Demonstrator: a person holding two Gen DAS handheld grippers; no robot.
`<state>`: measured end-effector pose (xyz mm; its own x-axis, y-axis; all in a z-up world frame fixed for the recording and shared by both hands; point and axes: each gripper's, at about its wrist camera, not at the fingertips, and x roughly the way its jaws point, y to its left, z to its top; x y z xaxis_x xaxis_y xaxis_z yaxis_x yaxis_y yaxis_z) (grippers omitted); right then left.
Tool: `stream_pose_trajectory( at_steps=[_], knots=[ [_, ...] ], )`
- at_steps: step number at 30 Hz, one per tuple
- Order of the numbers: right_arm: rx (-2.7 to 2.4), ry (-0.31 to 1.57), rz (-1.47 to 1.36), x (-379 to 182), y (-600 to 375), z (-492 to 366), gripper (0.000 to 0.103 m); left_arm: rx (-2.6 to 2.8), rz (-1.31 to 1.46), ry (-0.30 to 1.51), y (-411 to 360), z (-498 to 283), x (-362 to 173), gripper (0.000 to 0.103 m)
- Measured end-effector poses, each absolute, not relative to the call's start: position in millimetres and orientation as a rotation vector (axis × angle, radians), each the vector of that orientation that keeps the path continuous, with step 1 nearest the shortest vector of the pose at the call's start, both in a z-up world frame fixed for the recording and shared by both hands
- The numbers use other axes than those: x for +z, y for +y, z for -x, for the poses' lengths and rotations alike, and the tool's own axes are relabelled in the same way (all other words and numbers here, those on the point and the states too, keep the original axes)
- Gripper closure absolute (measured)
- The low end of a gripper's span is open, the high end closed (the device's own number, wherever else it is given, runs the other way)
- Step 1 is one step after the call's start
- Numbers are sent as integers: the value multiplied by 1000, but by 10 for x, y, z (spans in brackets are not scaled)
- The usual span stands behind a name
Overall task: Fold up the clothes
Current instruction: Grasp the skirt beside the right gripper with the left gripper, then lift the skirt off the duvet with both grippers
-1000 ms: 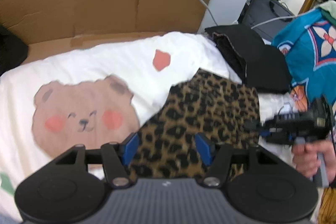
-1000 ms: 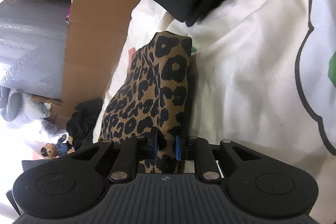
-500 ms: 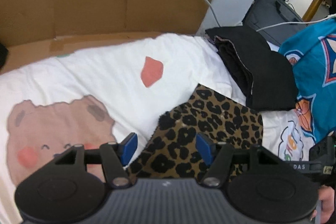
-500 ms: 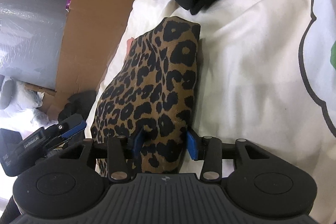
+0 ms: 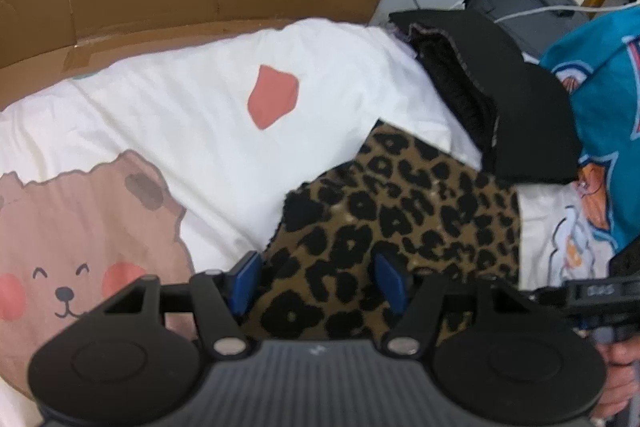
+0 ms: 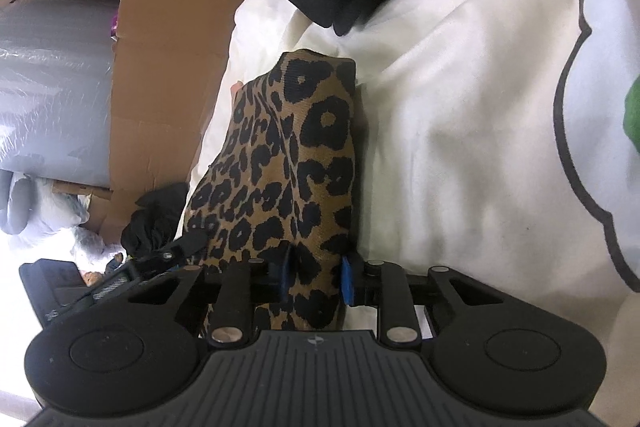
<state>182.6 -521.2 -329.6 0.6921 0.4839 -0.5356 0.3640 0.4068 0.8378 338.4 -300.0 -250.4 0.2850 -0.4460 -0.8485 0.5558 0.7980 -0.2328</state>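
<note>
On the bear-print bed sheet (image 5: 168, 115) the leopard-print garment (image 5: 400, 211) lies folded into a compact pad beside a black pile (image 5: 500, 99), apparently nearly finished, with the left gripper (image 5: 316, 279) spread wide over it and the right gripper (image 6: 316, 277) parted, straddling its edge

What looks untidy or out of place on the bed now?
The leopard-print garment lies bunched, its left edge ragged and uneven, not squared. Both grippers, left and right, stand open around it. The black clothes form a loose heap beside it.
</note>
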Motion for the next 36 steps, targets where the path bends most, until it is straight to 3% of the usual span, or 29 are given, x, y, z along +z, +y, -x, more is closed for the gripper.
stream_pose_trajectory(
  at_steps=[6, 10, 14, 18, 20, 26, 29, 31, 36],
  knots=[
    [97, 852, -1141, -3200, -5210, -1803, 83, -688, -147, 1097, -3020, -3415, -2564, 42],
    [103, 852, -1121, -3166, -5202, -1803, 81, -715, -151, 1083, -2983, -3432, -2475, 50],
    [102, 856, -1127, -3187, -5197, -1788, 75, -728, -130, 1083, -2923, -3478, -2393, 50],
    [110, 867, -1126, -3213, -5176, -1812, 68, -750, -95, 1115, -2934, -3560, -2458, 42],
    [110, 871, -1126, -3220, -5170, -1837, 67, -763, -78, 1132, -2948, -3601, -2501, 34],
    [105, 868, -1142, -3245, -5178, -1889, 66, -801, -35, 1179, -2998, -3713, -2631, 27],
    [108, 874, -1154, -3275, -5171, -1898, 73, -818, -81, 1167, -3086, -3689, -2693, 25],
    [106, 880, -1148, -3271, -5168, -1911, 90, -822, -89, 1162, -3103, -3699, -2710, 27],
    [105, 842, -1128, -3116, -5228, -1881, 96, -845, -100, 1150, -3093, -3708, -2657, 48]
  ],
)
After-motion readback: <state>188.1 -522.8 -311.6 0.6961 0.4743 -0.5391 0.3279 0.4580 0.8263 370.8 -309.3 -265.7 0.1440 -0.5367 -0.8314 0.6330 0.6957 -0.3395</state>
